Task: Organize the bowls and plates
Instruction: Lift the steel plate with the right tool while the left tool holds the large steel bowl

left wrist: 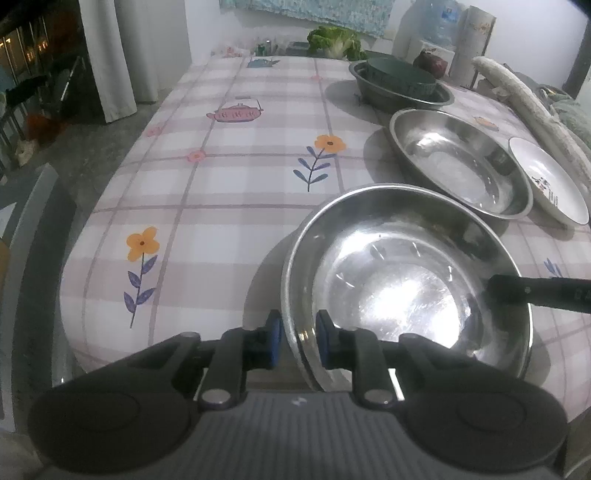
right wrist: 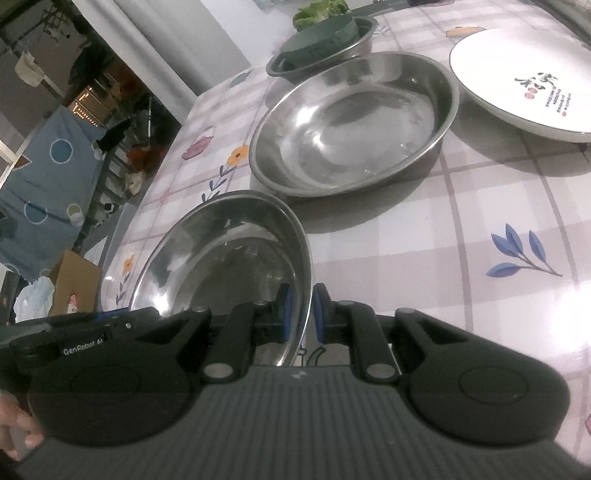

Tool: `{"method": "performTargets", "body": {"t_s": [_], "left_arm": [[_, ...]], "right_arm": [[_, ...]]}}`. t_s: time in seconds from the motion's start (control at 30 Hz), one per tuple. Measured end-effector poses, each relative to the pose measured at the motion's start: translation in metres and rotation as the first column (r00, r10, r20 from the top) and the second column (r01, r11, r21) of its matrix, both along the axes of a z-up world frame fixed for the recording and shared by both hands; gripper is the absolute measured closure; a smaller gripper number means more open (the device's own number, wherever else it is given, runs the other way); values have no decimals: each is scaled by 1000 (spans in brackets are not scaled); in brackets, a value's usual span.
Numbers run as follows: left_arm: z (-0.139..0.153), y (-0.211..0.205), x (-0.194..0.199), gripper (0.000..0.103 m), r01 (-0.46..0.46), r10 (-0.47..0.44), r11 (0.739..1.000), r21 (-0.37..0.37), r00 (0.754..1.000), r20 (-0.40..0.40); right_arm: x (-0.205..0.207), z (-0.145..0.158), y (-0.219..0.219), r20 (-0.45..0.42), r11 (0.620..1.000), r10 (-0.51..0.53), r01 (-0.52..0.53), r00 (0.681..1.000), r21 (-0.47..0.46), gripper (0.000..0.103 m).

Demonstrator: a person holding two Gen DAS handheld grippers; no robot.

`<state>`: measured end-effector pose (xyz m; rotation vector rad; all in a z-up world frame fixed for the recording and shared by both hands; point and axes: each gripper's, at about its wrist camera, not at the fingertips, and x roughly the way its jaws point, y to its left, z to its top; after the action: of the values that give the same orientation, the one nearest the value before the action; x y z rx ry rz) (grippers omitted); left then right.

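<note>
A near steel bowl (left wrist: 406, 280) sits at the table's front edge; it also shows in the right wrist view (right wrist: 229, 258). My left gripper (left wrist: 298, 341) is shut on its left rim, one blue pad on each side. My right gripper (right wrist: 300, 314) is shut on its opposite rim, and its finger (left wrist: 535, 290) reaches in from the right. A second steel bowl (left wrist: 461, 162) (right wrist: 351, 122) lies just beyond. A white plate with printed characters (left wrist: 546, 181) (right wrist: 524, 77) rests to its right.
A far steel basin (left wrist: 399, 88) (right wrist: 321, 40) holds a dark green bowl (left wrist: 400, 74). Lettuce (left wrist: 334, 40), a water jug (left wrist: 439, 18) and a rolled cloth (left wrist: 517, 96) line the back and right. The plaid tablecloth (left wrist: 221, 166) stretches left.
</note>
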<state>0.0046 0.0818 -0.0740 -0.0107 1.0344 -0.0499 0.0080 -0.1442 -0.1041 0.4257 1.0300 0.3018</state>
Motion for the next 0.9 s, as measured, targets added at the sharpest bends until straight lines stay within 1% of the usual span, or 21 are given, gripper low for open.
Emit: {"method": "performTargets", "body": {"t_s": [0.1, 0.27, 0.4, 0.5, 0.7, 0.77, 0.83, 0.9], "left_arm": [[-1, -1, -1, 86, -1, 1, 1000, 4, 1000, 3], [-1, 3, -7, 86, 28, -31, 997, -74, 999, -35], [-1, 2, -11, 85, 64, -67, 993, -96, 997, -36], [1, 0, -9, 84, 80, -81, 994, -71, 997, -17], [-3, -1, 2, 83, 91, -91, 995, -35, 996, -8], [-5, -1, 5, 83, 92, -92, 995, -39, 996, -8], [-7, -1, 5, 86, 93, -94, 994, -52, 996, -8], [-6, -3, 4, 86, 96, -96, 995, -42, 995, 0]], "right_arm": [[1, 0, 2, 4, 1000, 4, -4, 1000, 1, 91], [-1, 5, -2, 18, 1000, 2, -2, 1000, -28, 91], [-2, 5, -10, 8, 1000, -10, 11, 1000, -26, 90], [-5, 6, -14, 10, 999, -21, 21, 1000, -28, 90], [-7, 0, -14, 2, 999, -39, 39, 999, -27, 90], [-8, -3, -13, -1, 999, -46, 46, 999, -25, 91], [-8, -2, -12, 4, 998, -50, 50, 999, -26, 92], [-9, -2, -11, 4, 999, -51, 51, 999, -15, 93]]}}
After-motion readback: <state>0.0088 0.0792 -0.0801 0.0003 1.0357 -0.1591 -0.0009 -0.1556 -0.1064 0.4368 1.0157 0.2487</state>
